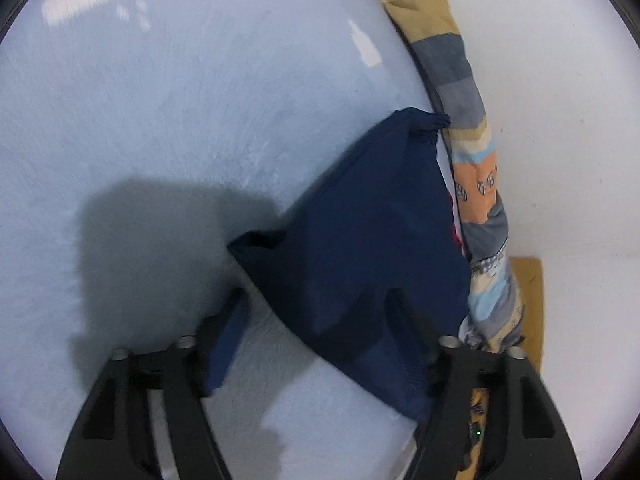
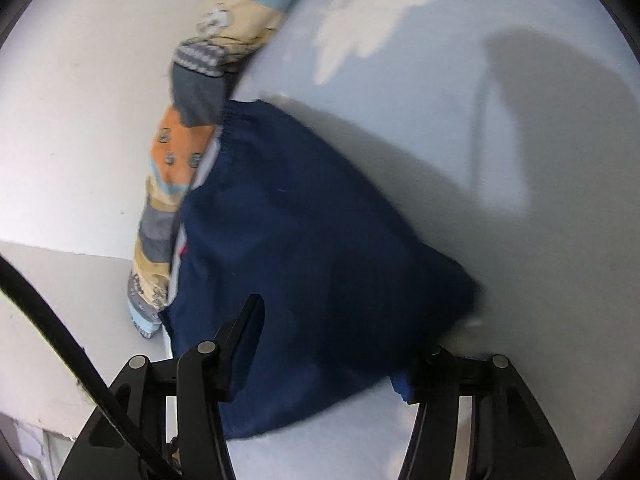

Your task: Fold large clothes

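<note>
A dark navy garment (image 1: 360,248) lies bunched on a pale blue surface (image 1: 160,120), its far corner at the surface's right edge. My left gripper (image 1: 320,312) is open, with its right finger (image 1: 408,316) lying on the garment and its left finger on the bare surface. In the right wrist view the same navy garment (image 2: 312,240) fills the centre. My right gripper (image 2: 340,340) is open wide, its left finger (image 2: 244,328) over the cloth, its right finger mostly hidden behind the garment's edge.
A patchwork cloth (image 1: 472,128) in tan, grey, orange and light blue hangs along the surface's edge, also in the right wrist view (image 2: 176,168). A white wall (image 1: 560,140) lies beyond. A brown cardboard piece (image 1: 532,304) sits low right. A black cable (image 2: 60,340) crosses the lower left.
</note>
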`<control>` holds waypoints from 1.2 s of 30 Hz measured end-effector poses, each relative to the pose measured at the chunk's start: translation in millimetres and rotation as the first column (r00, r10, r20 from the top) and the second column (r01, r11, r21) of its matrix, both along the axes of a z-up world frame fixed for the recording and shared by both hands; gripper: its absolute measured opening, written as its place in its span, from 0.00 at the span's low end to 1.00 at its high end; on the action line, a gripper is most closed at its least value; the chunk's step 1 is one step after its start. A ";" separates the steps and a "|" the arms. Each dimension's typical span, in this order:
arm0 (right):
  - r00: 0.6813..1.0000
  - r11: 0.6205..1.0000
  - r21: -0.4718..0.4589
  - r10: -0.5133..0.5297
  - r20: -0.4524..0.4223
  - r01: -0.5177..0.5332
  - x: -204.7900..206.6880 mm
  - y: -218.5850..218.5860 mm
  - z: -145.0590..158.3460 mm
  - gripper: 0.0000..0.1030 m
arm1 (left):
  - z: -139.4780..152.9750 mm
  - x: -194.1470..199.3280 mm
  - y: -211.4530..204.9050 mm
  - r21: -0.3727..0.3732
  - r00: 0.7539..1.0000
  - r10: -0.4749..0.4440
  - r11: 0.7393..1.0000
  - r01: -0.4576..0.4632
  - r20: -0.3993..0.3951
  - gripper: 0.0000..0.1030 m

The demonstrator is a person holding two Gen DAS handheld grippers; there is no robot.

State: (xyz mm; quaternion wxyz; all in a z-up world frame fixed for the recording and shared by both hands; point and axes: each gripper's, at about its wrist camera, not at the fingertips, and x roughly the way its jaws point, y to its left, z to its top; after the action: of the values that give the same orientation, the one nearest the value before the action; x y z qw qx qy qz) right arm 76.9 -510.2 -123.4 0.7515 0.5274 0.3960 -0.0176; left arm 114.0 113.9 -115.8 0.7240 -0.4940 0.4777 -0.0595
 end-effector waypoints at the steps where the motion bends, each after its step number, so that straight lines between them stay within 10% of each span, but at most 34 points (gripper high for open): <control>1: 1.000 1.000 -0.012 0.015 0.013 -0.015 3.1 2.9 2.0 0.56 | -2.6 3.2 -0.1 -0.006 1.000 0.010 1.000 -0.010 0.009 0.72; 5: 0.998 0.998 -0.056 0.040 0.054 -0.037 11.3 8.9 10.0 0.23 | 1.0 14.4 -9.6 0.046 0.997 0.021 0.999 -0.024 0.069 0.72; 7: 0.997 0.993 -0.105 0.062 0.041 -0.058 15.4 11.6 15.3 0.16 | 7.4 20.4 -21.6 0.157 0.997 -0.014 0.988 0.000 0.082 0.30; 13: 0.995 0.973 -0.219 0.084 0.046 -0.072 14.5 20.6 39.6 0.13 | 35.4 15.8 -32.9 0.296 0.991 -0.044 0.955 0.004 0.129 0.13; 27: 0.999 0.947 -0.320 0.042 0.032 -0.029 -68.2 25.3 107.2 0.17 | 79.6 -62.6 -43.8 0.458 0.986 -0.134 0.886 0.075 0.098 0.20; 29: 0.995 0.964 -0.258 -0.078 -0.069 0.058 -88.8 6.4 87.5 0.46 | 76.3 -72.4 -28.9 0.459 0.997 -0.054 0.888 0.022 0.057 0.30; 32: 0.958 0.968 -0.082 -0.246 -0.147 0.236 -114.8 -27.6 59.4 0.64 | 94.6 -84.3 -5.1 0.551 0.989 0.093 0.823 -0.139 0.111 0.46; 36: 0.961 0.944 -0.212 -0.271 -0.054 0.254 -108.6 -39.4 83.1 0.64 | 119.6 -73.3 -12.5 0.635 0.975 0.061 0.750 -0.186 0.214 0.51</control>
State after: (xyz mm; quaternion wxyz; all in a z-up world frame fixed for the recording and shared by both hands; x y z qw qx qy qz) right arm -31.7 -549.6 -40.3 0.7751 0.4950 0.3491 -0.1798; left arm 40.7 101.4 3.8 0.8926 -0.2349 0.3675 0.1140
